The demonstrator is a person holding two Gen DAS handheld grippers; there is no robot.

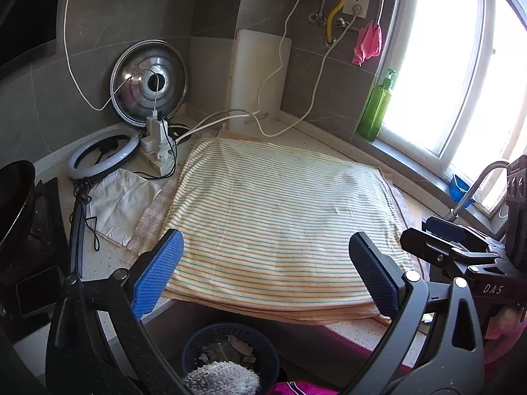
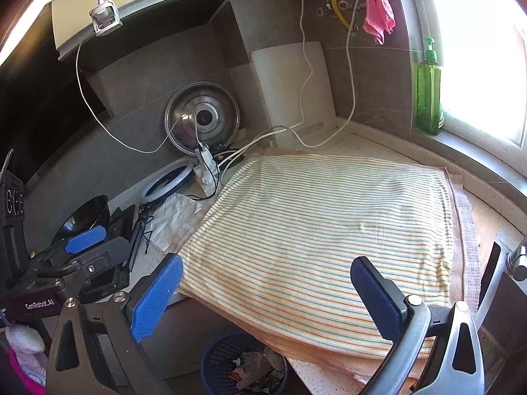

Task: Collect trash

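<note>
Your left tongs (image 1: 266, 271) and right tongs (image 2: 266, 293) both gape wide and hold nothing, hovering side by side over the near edge of the striped cloth (image 2: 322, 230). No loose trash shows on it; what's collected sits in the blue basket (image 2: 214, 362), below and just ahead of both, slightly nearer your right

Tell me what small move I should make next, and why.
Probably pause and scan. Both the left hand-held gripper and right hand-held gripper are open and empty, the striped cloth shows no loose trash, and scraps already lie in the blue basket below. The white crumpled sheet beside the cloth is the only candidate.
</note>
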